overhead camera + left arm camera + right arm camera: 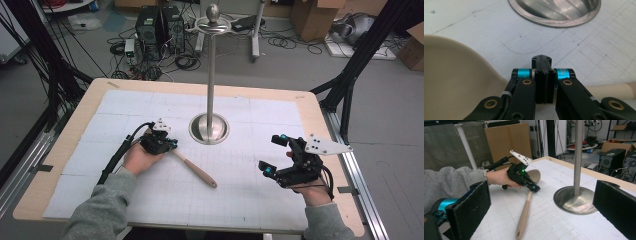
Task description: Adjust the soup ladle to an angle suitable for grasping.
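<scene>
The surface (65, 145) is a pale wooden board covered by a white gridded mat, and nearly everything sits toward its middle. The biggest thing on it is a metal stand (210, 90): a round steel base with 1 tall pole rising to a ring and knob at the top.

Next comes the wooden spoon (196, 170), lying flat on the mat just in front of the stand's base and to its left, bowl toward the person's left hand, handle running out toward the middle of the surface. In the right gripper view the spoon (526, 207) lies near the base without touching it.

The left hand-held gripper (161, 143) is tipped down over the spoon's neck. In its own view, the left hand-held gripper (543, 65) has its 2 jaws pressed together with nothing between them, the spoon bowl (454, 80) to one side and the handle to the other. The right hand-held gripper (273, 153) hovers well apart at the right, jaws spread wide and empty.

The risk I see: closed jaws can't take hold of the neck. Pushing down like this could skid the spoon into the base. A grab made near the bowl may also let the long handle swing.
</scene>
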